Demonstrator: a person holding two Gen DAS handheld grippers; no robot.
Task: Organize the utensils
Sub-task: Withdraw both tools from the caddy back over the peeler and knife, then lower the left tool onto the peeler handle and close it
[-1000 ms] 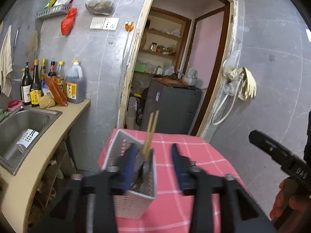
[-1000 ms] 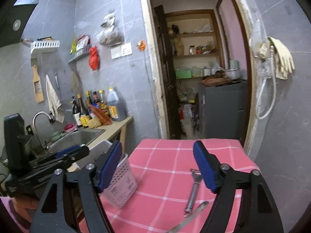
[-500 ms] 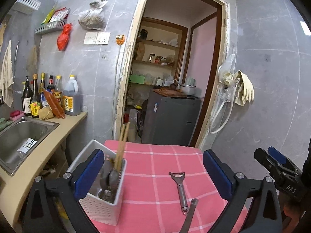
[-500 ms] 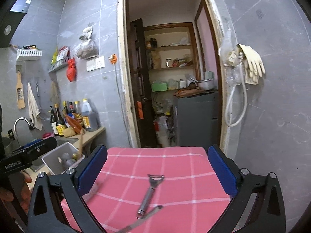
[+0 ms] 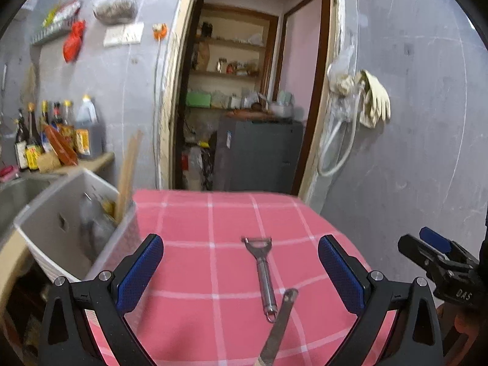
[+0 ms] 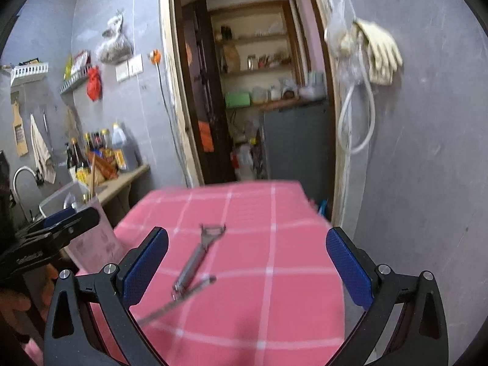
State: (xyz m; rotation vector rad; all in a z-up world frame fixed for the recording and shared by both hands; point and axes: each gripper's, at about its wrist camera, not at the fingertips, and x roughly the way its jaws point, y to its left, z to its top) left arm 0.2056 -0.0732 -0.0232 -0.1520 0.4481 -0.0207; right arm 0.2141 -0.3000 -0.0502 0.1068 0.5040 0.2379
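A steel peeler [image 5: 263, 270] lies on the pink checked tablecloth [image 5: 189, 262], with a knife blade [image 5: 279, 326] just below its handle end. Both also show in the right wrist view, the peeler [image 6: 196, 257] and the knife [image 6: 180, 299]. A white perforated utensil basket [image 5: 67, 228] holding chopsticks and spoons stands at the table's left edge. My left gripper [image 5: 239, 267] is open and empty, above the table's near side with the peeler between its fingers. My right gripper [image 6: 247, 260] is open and empty, to the right of the peeler.
A counter with a sink [image 5: 15, 192] and sauce bottles [image 5: 55, 131] runs along the left. An open doorway [image 5: 244, 106] with a grey cabinet lies behind the table. A grey wall with hanging gloves [image 5: 373, 97] is on the right.
My left gripper has opened wide and drawn back from the basket, swinging right so the peeler and knife come between its fingers. My right gripper has swung right and opened wider.
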